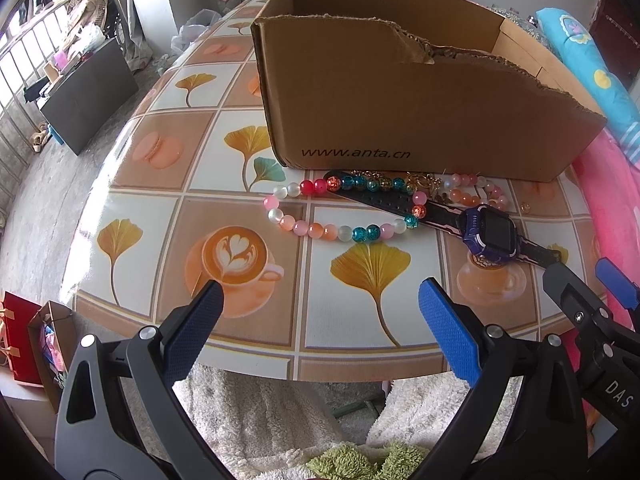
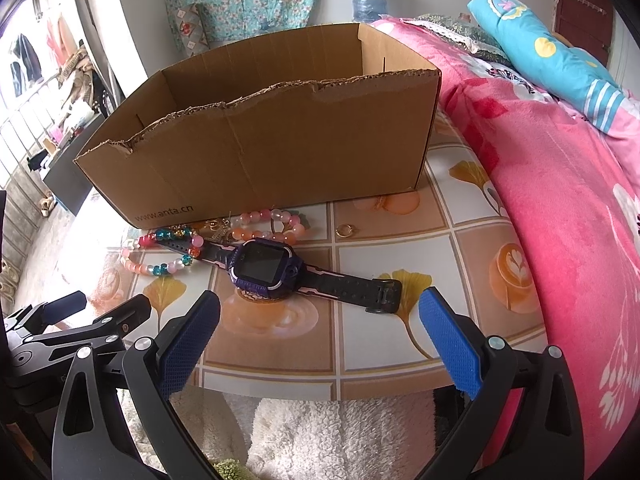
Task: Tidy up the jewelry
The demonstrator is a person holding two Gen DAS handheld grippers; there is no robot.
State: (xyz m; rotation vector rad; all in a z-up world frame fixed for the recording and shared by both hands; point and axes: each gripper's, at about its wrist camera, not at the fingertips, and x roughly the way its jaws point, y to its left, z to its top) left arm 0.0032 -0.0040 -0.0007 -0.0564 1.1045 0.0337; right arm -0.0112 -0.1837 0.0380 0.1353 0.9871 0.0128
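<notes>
Both grippers, left [image 1: 320, 300] and right [image 2: 320, 312], hang spread apart, holding nothing. The watch [image 2: 266, 266] and 2 bead bracelets [image 1: 344, 208] lie touching before the cardboard box [image 1: 420, 112].

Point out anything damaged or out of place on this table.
The cardboard box has a ragged, torn front rim. The long bead string lies draped over the watch strap, and a small gold ring sits apart from the other jewelry.
</notes>
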